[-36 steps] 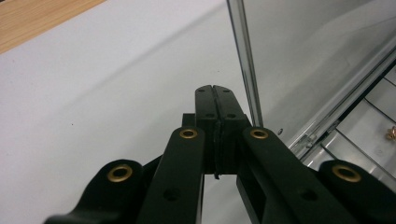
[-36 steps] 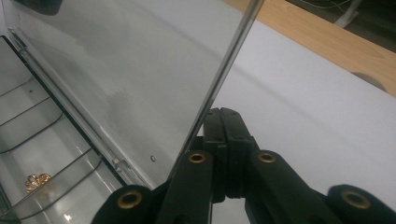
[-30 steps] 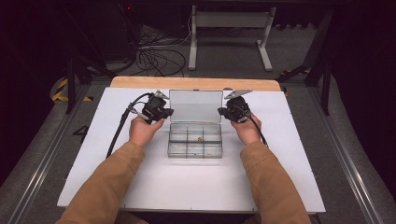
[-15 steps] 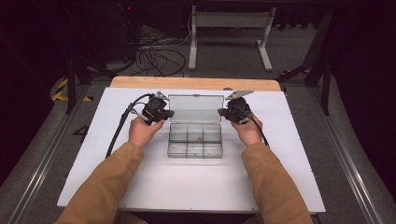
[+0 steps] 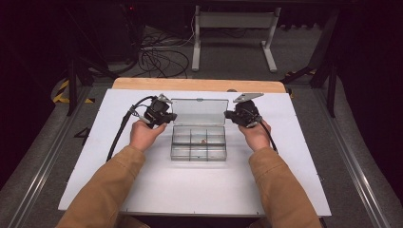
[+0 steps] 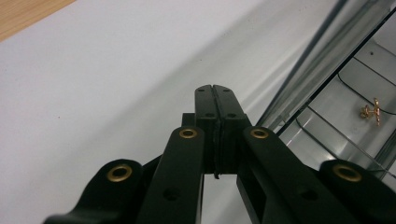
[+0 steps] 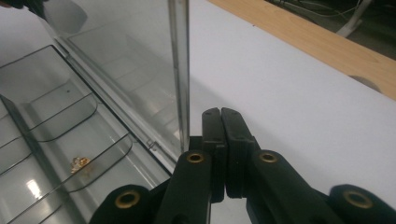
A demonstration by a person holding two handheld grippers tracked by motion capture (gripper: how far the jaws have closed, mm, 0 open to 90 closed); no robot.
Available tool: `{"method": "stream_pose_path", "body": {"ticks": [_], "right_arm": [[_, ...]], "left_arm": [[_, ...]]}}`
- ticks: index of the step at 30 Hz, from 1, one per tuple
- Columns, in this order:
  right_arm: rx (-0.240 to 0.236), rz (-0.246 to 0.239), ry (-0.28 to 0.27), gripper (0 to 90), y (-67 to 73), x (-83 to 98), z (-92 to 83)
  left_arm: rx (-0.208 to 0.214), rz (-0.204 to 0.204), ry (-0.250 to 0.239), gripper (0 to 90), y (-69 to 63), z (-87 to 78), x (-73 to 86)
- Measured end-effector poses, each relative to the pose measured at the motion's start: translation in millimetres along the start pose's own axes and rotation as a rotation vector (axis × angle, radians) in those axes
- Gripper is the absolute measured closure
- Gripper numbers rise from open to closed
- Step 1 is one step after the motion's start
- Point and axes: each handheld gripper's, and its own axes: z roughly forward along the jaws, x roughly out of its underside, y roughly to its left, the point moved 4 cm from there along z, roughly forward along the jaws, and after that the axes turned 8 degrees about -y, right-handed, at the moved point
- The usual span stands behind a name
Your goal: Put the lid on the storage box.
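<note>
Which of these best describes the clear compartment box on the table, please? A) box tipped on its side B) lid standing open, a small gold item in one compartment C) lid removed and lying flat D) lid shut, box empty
B: the lid stands upright behind the clear box, and a small gold item lies in one compartment.

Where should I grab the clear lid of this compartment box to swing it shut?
Grip the lid by its free top edge, near a corner, coming from the side. It stands upright on its rear hinge, and that thin edge fits between two jaws.
</note>
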Motion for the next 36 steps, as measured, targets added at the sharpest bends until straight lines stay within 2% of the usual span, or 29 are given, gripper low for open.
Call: {"method": "stream_pose_path", "body": {"ticks": [6,11,15,18,21,24,28,32,36], "right_arm": [[-0.012,-0.004,-0.033,89.6,9.1,-1.1,-29.3],[-0.071,0.001,-0.071,90.0,21.9,-1.7,-44.9],[-0.112,-0.014,-0.079,89.4,33.6,-2.4,-44.9],[-0.125,-0.021,-0.061,88.5,38.9,-0.5,-39.7],[-0.135,-0.01,-0.056,88.5,42.1,1.8,-36.2],[-0.142,-0.011,-0.051,88.6,44.6,4.4,-34.8],[-0.149,-0.003,-0.051,88.9,46.0,5.9,-35.4],[-0.158,-0.004,-0.041,90.0,48.8,7.6,-37.1],[-0.162,-0.008,-0.046,90.0,50.9,9.9,-39.5]], "left_arm": [[-0.001,0.003,0.004,89.4,-0.6,-1.2,1.3],[-0.001,0.004,0.004,89.4,-1.1,-1.7,2.6],[-0.004,0.022,0.014,89.4,-1.9,-4.0,4.7],[-0.003,0.023,0.014,89.3,-2.4,-5.8,5.5],[-0.001,0.032,0.012,89.0,-2.2,-9.1,7.6],[0.025,0.023,0.022,84.2,-2.3,-12.1,11.5],[0.029,0.022,0.02,82.8,-3.7,-17.0,14.8],[0.042,0.029,0.031,81.6,-4.2,-26.3,18.6],[0.05,0.031,0.02,81.6,-4.3,-37.6,22.0]]}}
